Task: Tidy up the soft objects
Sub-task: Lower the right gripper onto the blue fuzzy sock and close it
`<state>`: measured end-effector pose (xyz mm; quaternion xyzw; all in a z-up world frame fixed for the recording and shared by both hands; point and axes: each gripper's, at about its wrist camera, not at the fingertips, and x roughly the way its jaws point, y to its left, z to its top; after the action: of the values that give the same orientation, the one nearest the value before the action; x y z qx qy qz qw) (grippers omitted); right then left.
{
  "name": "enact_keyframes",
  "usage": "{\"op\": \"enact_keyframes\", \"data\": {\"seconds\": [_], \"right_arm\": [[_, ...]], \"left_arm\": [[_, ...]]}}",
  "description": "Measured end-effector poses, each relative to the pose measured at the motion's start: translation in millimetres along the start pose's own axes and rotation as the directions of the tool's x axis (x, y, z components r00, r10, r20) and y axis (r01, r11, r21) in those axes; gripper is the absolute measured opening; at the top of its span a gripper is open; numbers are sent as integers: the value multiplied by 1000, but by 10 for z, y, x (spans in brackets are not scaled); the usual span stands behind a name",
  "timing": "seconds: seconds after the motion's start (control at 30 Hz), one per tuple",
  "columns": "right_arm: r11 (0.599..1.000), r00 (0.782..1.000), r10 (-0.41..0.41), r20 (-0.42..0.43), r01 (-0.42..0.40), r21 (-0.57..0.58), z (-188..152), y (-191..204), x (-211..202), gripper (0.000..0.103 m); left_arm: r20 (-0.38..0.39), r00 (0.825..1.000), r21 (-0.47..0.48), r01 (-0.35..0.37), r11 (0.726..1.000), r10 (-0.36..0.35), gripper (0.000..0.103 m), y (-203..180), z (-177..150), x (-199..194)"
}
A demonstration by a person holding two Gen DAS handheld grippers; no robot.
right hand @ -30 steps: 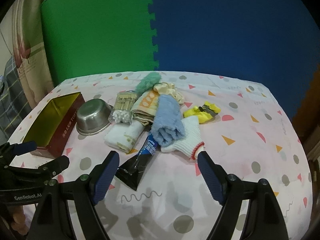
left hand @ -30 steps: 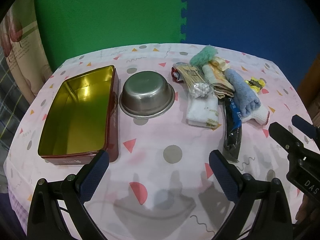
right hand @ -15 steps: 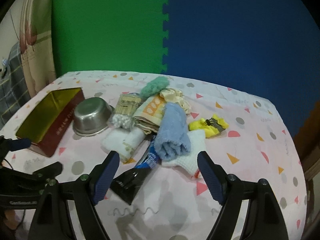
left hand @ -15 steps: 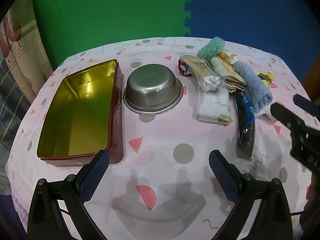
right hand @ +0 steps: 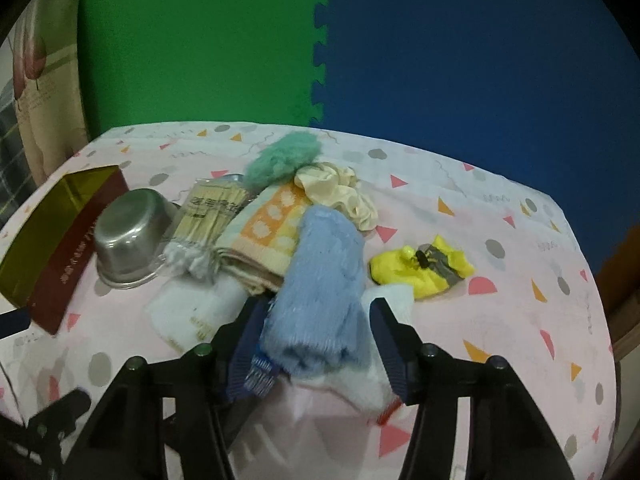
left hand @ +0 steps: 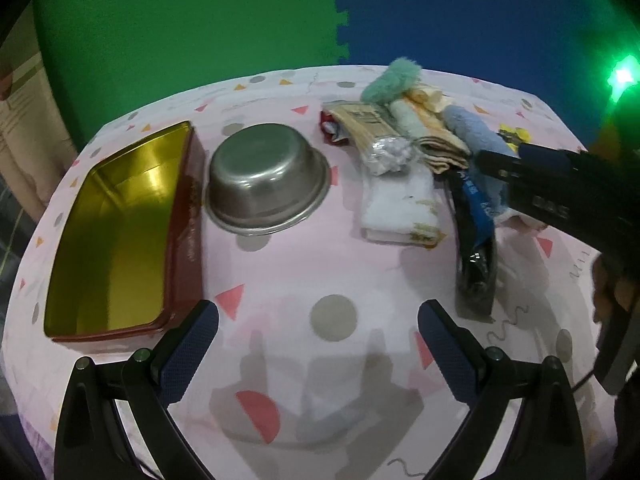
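Note:
A rolled blue fluffy towel (right hand: 324,264) lies on top of a pile of soft things, partly over a white glove (right hand: 356,388). My right gripper (right hand: 320,308) straddles the towel's near end and its jaws are closing; a small gap still shows beside the right pad. In the left wrist view that gripper (left hand: 520,160) reaches in from the right over the blue towel (left hand: 476,136). My left gripper (left hand: 318,312) hovers open over bare tablecloth with nothing between its fingers.
An open gold-lined red tin (left hand: 116,232) and an upturned steel bowl (left hand: 268,184) stand at the left. The pile also holds an orange patterned towel (right hand: 268,232), green fluff (right hand: 284,156), a cream scrunchie (right hand: 332,188), a white cloth (left hand: 400,208) and a dark tube (left hand: 474,248). A yellow item (right hand: 420,268) lies apart.
My right gripper has moved forward and down onto the blue towel, and its jaws have narrowed around it. The left gripper has sunk slightly and stays open.

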<state>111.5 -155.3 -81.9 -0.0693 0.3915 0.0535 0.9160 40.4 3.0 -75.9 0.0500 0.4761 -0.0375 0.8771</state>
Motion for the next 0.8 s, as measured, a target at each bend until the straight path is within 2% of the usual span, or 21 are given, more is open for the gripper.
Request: {"op": "enact_keyframes", "data": {"seconds": [0.03,0.1,0.2,0.23,0.27,0.3,0.5,0.6,0.8], "right_arm": [[1000,1000,-1,-7,1,-2,9,-2,39,54],[1000,1000,5,-15,-5,-7,23,-12,99,45],[1000,1000,11,-26,-11,-5,15,-32,174,39],[1000,1000,16,-26,-17,-3,7,-37,176,35],[1000,999,21,-25,-21,-4,-2,-45,170,25],[1000,999,22,-22,-22,-8,-7,-48,163,23],[999,999,34,33,-34,10,-70,-177,-76,20],[999,997,21,71,-23,34,-114,-306,-251,20],[995,996,-2,90,-7,101,-236,-640,-429,20]], "left_arm": [[-1,1000,7,5,1000,-5,99,-22,7,12],[-2,1000,16,19,1000,-19,99,-62,20,35],[-3,999,25,44,999,-44,99,-117,44,63],[-2,998,30,56,998,-56,99,-142,57,69],[-1,998,32,68,997,-68,99,-159,64,71],[-3,996,34,85,996,-85,99,-176,79,77],[2,991,51,135,989,-136,99,-325,184,100],[6,990,69,137,988,-137,99,-444,232,121],[-18,989,114,146,983,-145,99,-719,286,252]]}}
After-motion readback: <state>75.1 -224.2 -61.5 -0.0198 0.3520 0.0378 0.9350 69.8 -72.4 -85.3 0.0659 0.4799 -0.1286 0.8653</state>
